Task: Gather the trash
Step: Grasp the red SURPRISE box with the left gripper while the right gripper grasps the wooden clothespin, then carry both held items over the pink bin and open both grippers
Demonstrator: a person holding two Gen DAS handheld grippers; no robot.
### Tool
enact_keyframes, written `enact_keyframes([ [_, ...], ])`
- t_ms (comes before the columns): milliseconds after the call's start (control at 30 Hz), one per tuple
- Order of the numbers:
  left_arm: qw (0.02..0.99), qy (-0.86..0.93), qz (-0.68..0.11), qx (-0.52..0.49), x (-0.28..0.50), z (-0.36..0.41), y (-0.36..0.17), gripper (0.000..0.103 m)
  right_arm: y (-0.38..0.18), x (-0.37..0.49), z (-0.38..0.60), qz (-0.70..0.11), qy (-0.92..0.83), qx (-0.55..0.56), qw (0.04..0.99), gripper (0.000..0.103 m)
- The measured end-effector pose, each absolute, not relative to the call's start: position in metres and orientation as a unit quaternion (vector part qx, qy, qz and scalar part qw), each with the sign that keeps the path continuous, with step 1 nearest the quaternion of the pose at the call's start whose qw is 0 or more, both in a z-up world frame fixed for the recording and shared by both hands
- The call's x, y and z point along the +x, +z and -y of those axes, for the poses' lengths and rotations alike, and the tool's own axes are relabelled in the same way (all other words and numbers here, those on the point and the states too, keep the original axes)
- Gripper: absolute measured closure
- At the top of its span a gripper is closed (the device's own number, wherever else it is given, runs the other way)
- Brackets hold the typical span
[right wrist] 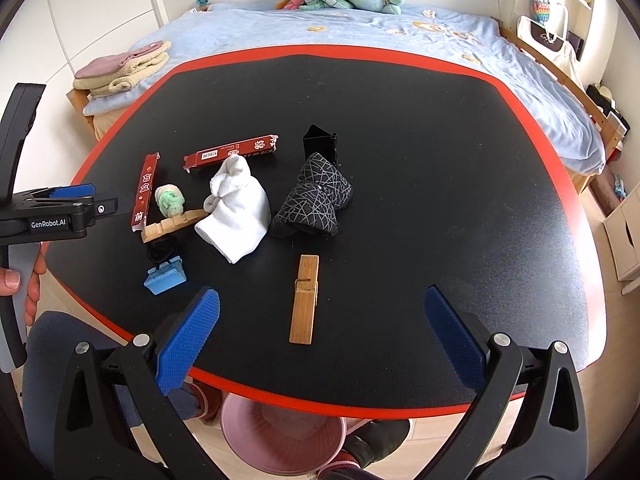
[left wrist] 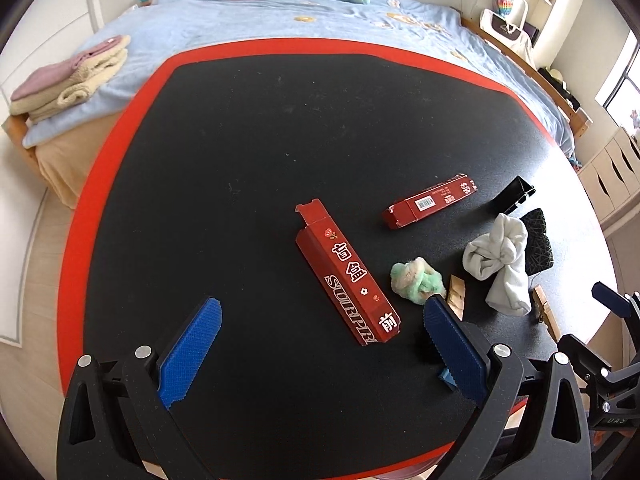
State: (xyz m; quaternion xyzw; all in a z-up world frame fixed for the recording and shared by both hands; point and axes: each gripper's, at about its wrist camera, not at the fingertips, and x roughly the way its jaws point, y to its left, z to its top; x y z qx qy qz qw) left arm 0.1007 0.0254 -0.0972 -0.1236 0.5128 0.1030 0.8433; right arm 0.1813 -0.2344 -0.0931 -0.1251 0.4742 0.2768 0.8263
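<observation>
My left gripper [left wrist: 322, 336] hung with its blue pads spread wide, empty. Just ahead between them lay a long red carton [left wrist: 347, 273], open-ended and printed "SURPRI" in white. Beside its right pad sat a crumpled green-and-cream wad [left wrist: 417, 280]. My right gripper [right wrist: 322, 326] was equally agape over a wooden clothespin [right wrist: 305, 299]; a pink bin [right wrist: 284, 436] stood below it.

My right gripper [right wrist: 320, 332], jaws spread wide, hovers over the counter [right wrist: 440, 152]. A wooden clothespin [right wrist: 305, 299] lies between my fingers; white sock [right wrist: 236, 208] and patterned sock [right wrist: 316, 200] beyond; pink bin [right wrist: 280, 440] below the counter edge.
</observation>
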Motion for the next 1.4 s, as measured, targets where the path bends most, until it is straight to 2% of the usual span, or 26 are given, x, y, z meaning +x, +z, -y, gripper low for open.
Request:
enact_keyframes([
  [100, 0.839, 0.111, -0.519, -0.118, 0.106, -0.025, -0.105, 0.006, -0.099, 0.184, 0.236, -0.477, 0.278, -0.125, 0.824, 0.004],
  [200, 0.836, 0.118, -0.524, -0.108, 0.108, -0.020, -0.110, 0.009, -0.106, 0.185, 0.234, -0.483, 0.275, -0.131, 0.821, 0.017],
  [367, 0.837, 0.127, -0.525, -0.089, 0.108, -0.015, -0.112, 0.020, -0.113, 0.187, 0.232, -0.487, 0.273, -0.134, 0.819, 0.029],
  [433, 0.839, 0.130, -0.521, -0.086, 0.105, -0.015, -0.110, 0.028, -0.114, 0.187, 0.231, -0.487, 0.273, -0.135, 0.818, 0.039],
  [500, 0.841, 0.130, -0.518, -0.084, 0.103, -0.015, -0.107, 0.044, -0.114, 0.185, 0.229, -0.485, 0.273, -0.138, 0.819, 0.044],
  [533, 0.843, 0.130, -0.516, -0.083, 0.103, -0.014, -0.105, 0.048, -0.114, 0.184, 0.229, -0.483, 0.272, -0.140, 0.821, 0.048],
  [667, 0.847, 0.116, -0.510, -0.092, 0.101, -0.019, -0.103, 0.077, -0.113, 0.185, 0.230, -0.481, 0.272, -0.140, 0.822, 0.071],
  [733, 0.849, 0.108, -0.509, -0.098, 0.101, -0.020, -0.103, 0.083, -0.113, 0.185, 0.231, -0.480, 0.272, -0.141, 0.822, 0.087],
  [767, 0.849, 0.103, -0.508, -0.102, 0.101, -0.022, -0.104, 0.088, -0.113, 0.185, 0.231, -0.481, 0.273, -0.140, 0.822, 0.090],
  [1067, 0.857, 0.074, -0.497, -0.110, 0.092, -0.026, -0.098, 0.089, -0.105, 0.179, 0.235, -0.478, 0.280, -0.125, 0.823, 0.090],
  [1400, 0.879, 0.022, -0.471, -0.074, 0.059, -0.004, -0.062, 0.089, -0.073, 0.146, 0.253, -0.460, 0.292, -0.115, 0.831, 0.090],
])
